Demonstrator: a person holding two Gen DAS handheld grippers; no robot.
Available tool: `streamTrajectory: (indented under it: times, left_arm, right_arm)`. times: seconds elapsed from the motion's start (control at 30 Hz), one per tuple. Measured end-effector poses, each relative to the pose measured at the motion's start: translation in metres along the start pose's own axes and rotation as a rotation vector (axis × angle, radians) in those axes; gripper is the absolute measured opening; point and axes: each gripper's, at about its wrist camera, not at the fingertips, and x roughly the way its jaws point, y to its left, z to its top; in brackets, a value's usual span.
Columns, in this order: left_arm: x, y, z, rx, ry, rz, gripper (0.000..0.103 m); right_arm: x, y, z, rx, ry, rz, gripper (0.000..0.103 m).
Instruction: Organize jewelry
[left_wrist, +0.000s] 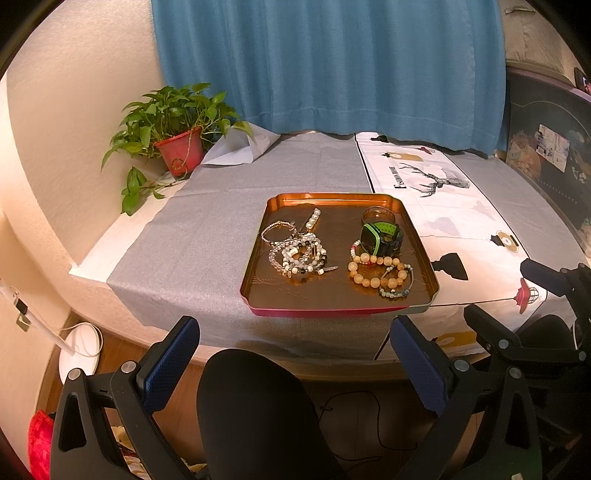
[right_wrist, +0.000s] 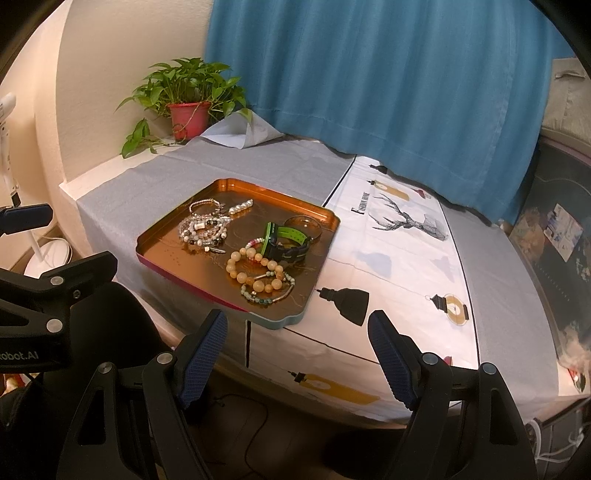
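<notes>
Two loose heaps of jewelry lay in the copper tray (left_wrist: 258, 266) on the desk (left_wrist: 207, 236): pale bracelets (left_wrist: 297, 253) left, amber beads (left_wrist: 375, 271) and a green-strapped watch (left_wrist: 380, 238) right, perhaps grouped by kind. Whether sorting was finished or pending, I could not tell. Left claw (left_wrist: 295, 354) and right claw (right_wrist: 297, 350) hung short of the desk edge, both spread wide and holding nothing.

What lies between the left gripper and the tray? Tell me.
Only bare grey cloth over the table edge lies between the open left gripper and the tray, as the left wrist view shows.
</notes>
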Motion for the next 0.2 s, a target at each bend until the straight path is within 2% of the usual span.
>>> streamTrajectory:
  times: [0.2]
  left_arm:
    - [0.0014, 0.0008, -0.0023, -0.009, 0.001, 0.003, 0.103]
  right_arm:
    - [0.0001, 0.0008, 0.0003, 0.002, 0.000, 0.002, 0.079]
